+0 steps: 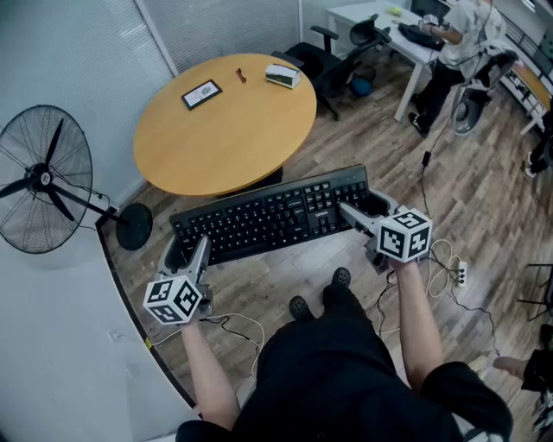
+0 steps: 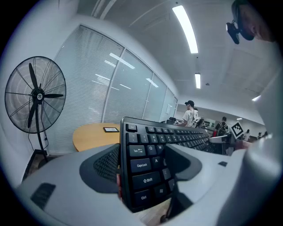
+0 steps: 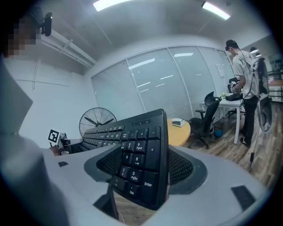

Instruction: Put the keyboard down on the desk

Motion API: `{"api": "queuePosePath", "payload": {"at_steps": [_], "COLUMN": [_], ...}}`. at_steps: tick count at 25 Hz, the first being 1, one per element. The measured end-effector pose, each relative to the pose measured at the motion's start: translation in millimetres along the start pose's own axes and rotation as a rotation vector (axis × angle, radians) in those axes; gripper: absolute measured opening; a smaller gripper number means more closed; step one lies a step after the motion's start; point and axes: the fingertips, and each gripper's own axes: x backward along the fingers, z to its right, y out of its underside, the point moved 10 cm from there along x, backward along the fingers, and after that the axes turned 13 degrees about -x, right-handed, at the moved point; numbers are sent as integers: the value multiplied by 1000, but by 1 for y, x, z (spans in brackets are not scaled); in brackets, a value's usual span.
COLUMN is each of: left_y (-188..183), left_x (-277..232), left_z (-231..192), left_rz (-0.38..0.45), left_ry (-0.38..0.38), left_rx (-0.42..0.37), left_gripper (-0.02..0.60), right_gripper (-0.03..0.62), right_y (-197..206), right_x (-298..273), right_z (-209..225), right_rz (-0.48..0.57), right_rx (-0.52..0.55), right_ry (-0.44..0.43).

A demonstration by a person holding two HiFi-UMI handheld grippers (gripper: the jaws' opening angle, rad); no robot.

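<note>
A black pedestal fan [image 1: 43, 177] stands on the wooden floor [image 1: 484, 198], with black office chairs [image 1: 327, 62] farther back.

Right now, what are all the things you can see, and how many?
keyboard: one, black, held above the floor by both ends
round table: one, tan, just beyond it
flat dark device, white box: one each, on the table
fan: one, black, left
office chairs: two, black, behind the table
person: one, white top, at the far desk
power strip: one, white, floor at right
left gripper, right gripper: grey, each shut on a keyboard end
</note>
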Motion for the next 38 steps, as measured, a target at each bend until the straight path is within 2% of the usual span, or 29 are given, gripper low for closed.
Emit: {"api": "queuePosePath", "payload": {"at_steps": [12, 28, 38], "left_y": [3, 10, 11], "left_x": [-3, -17, -12], "left_z": [-4, -12, -4], "left_rz": [-3, -35, -30], "left_ry": [7, 15, -33], "left_rx": [9, 31, 26], "left_gripper": [310, 310, 310], "right_gripper": [311, 311, 311], "right_y": [0, -1, -4], "right_x": [-3, -18, -27], "right_z": [-1, 6, 16], "right_rz": [7, -32, -37], "right_rx": [2, -22, -10], "right_ry": [0, 19, -28]}}
